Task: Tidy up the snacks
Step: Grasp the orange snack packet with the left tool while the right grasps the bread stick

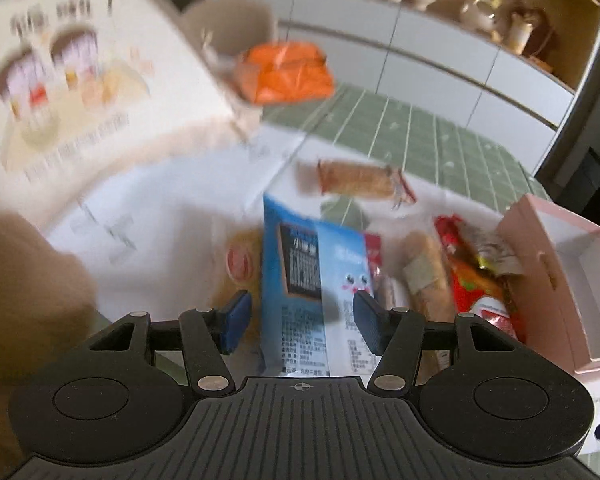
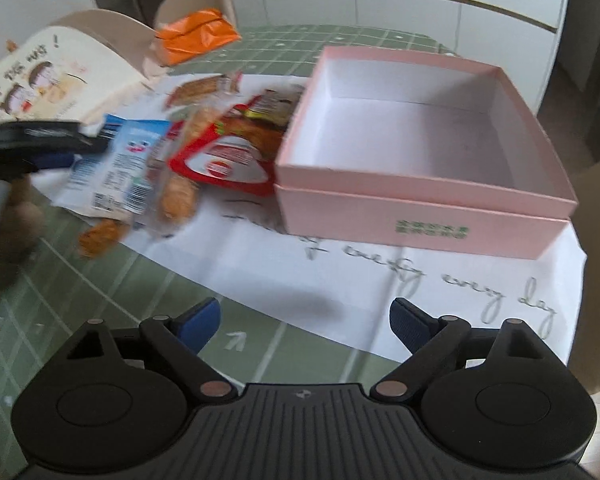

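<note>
The left gripper [image 1: 298,322] has its blue-padded jaws around a light-blue foil snack packet with a cartoon face [image 1: 312,276]. In the left wrist view the right pad sits against the packet's edge, but the left pad shows a gap, so the pads do not visibly press and a firm grip cannot be confirmed; the blur leaves it uncertain. In the right wrist view that gripper sits at about 9 o'clock, over the same packet. The right gripper [image 2: 304,326] is spread wide and holds nothing, hanging over the white printed paper sheet [image 2: 340,276] on the green grid-patterned tablecloth [image 2: 100,320].

The open pink cardboard box [image 2: 420,184], empty inside, sits at 1 o'clock in the right wrist view, on the paper. The remaining snacks lie heaped just beside its left wall: a red-and-white pouch [image 2: 228,160], a long clear-wrapped bread stick [image 1: 426,276], and a wrapped crisp bar [image 1: 356,178] further off at 12 o'clock in the left view. An orange plastic packet [image 2: 198,34] sits in a cream paper bag [image 2: 60,76] at 11 o'clock.

Risks from here, as a judgement: a half-closed hold on slick foil could let the packet slide out on the way to the box. The packet overlaps its neighbours, so lifting it may drag them off the paper. The light box could be nudged by a low approach.
</note>
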Motion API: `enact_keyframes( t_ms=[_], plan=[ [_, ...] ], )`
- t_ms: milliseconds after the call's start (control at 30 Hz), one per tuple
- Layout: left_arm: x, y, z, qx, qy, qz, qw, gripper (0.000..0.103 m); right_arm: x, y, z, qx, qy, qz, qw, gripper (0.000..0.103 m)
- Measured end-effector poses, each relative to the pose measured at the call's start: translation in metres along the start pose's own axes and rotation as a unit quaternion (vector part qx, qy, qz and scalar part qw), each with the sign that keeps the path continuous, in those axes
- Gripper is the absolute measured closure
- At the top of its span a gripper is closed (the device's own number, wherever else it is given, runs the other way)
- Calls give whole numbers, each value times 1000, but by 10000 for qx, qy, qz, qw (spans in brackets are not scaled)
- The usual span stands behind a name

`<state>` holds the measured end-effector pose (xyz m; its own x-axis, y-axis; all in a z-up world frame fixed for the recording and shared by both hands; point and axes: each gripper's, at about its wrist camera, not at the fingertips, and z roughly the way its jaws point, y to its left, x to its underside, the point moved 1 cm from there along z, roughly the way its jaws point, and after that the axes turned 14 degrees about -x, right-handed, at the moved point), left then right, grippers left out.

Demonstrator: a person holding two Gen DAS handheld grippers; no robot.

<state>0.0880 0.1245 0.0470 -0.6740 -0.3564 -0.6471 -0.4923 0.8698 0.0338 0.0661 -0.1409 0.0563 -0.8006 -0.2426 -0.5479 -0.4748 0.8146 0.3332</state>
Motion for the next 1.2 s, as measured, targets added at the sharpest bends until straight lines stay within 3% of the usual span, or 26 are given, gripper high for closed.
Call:
enact_keyframes(
  t_ms=[100,167,233,400,467,533,633,767,933,1000,1133,1200],
  plan=[
    [11,-2,-6,444,-9,130,9989,42,-2,6,-4,-6,60,-101,9999,11],
    [20,-7,-14,1093,129,339,9933,42,-2,8,-1,-75,86,-128,9999,11],
    [32,-12,-19,1427,296,609,9875,42,-2,11,2,-182,156,-137,9996,11],
    [64,-13,-36,775,152,1682,9826,42,-2,30,15,-106,273,-374,9989,11],
    [74,-7,-36,592,151,1867,9805,46,-1,37,18,-171,298,-463,9983,11],
    [79,4,-38,612,158,1762,9823,68,-2,45,20,-229,329,-551,9977,11],
    [83,16,-41,808,243,1413,9864,67,-11,56,24,-250,294,-720,9967,11],
    [90,19,-49,964,370,1349,9855,67,-37,72,28,-315,75,-999,9945,13],
    [99,21,-67,1175,417,1210,9848,67,-97,83,59,-337,-226,-1045,9937,25],
    [101,22,-77,1184,368,1165,9854,67,-118,82,83,-240,-123,-968,9949,32],
    [100,27,-89,1032,225,1060,9887,67,-136,81,128,54,368,-849,9957,60],
    [99,34,-91,956,182,935,9909,67,-128,85,126,-27,455,-916,9948,62]
  ],
)
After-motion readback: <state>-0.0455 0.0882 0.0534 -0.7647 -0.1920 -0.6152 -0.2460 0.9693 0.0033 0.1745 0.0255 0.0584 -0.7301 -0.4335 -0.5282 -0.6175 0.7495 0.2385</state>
